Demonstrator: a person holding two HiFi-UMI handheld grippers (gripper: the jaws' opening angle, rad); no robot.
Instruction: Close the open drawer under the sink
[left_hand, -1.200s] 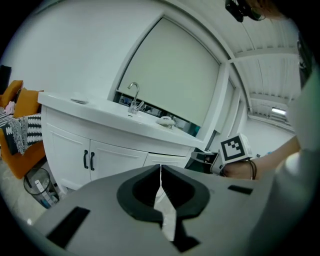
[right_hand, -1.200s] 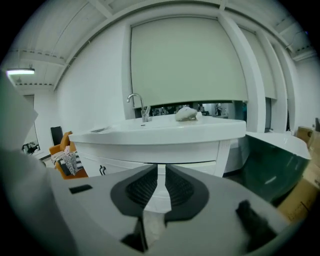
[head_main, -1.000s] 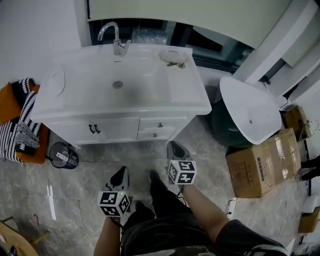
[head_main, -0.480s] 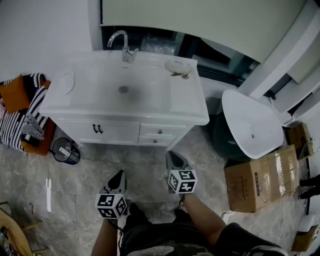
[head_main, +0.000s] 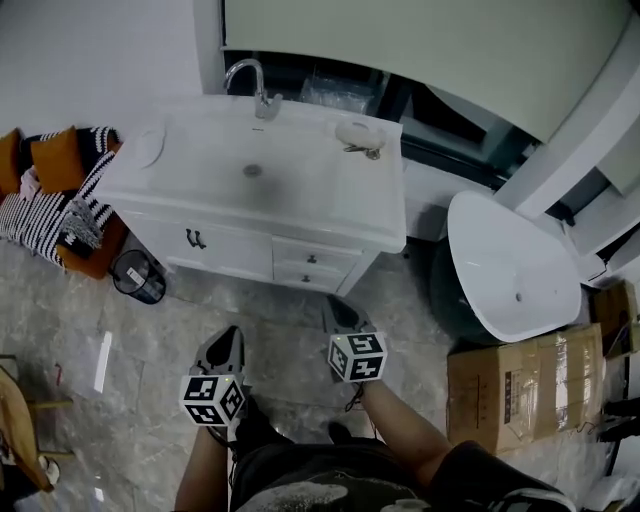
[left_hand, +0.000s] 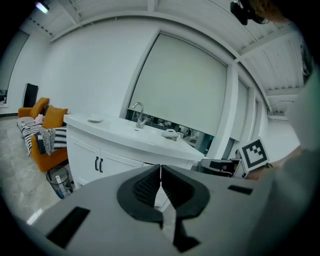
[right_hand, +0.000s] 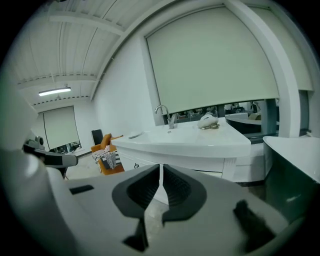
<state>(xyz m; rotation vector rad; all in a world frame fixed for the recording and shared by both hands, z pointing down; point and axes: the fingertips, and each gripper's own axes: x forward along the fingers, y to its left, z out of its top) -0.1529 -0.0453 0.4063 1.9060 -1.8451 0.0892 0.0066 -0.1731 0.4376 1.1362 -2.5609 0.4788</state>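
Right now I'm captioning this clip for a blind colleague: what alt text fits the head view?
Seen from above, a person holds the left gripper and right gripper, both shut and empty, above grey floor short of a white sink cabinet. Its faucet is at the back; a cardboard box sits right.

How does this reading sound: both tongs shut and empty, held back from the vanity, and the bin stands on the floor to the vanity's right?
Not quite. In the head view the bin stands on the floor to the left of the vanity, not the right. The rest holds: the left tongs and the right tongs are both shut, empty and held back from the vanity.
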